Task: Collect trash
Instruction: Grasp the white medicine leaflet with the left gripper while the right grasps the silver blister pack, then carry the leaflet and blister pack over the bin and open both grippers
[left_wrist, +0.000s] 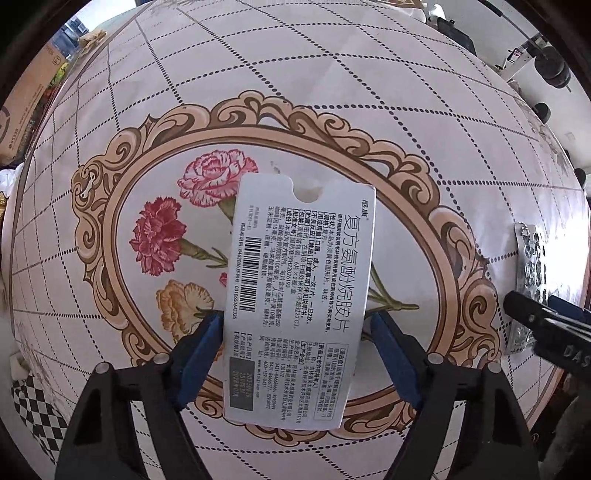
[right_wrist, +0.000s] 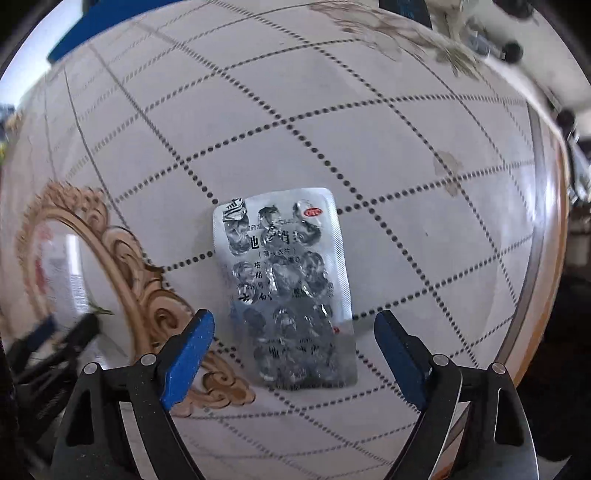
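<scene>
The left gripper hangs straight over a flattened white medicine box lying on the flower-printed tablecloth, its long sides running between the blue pads. The jaws stand at about the box's width; the left pad looks right at the card's edge, the right one sits just beside it, and whether either presses yet cannot be told. To grip well, the pads should meet both long edges squarely, low enough to catch the thin card and not skate over it.

The right gripper hovers over an emptied foil blister sheet lying flat on the same cloth, just beside the gold scroll border. Its jaws are wide, clear of the sheet on both sides. The sheet is thin and crinkled, so the tips probably need to reach the cloth before closing, centred across its width
</scene>
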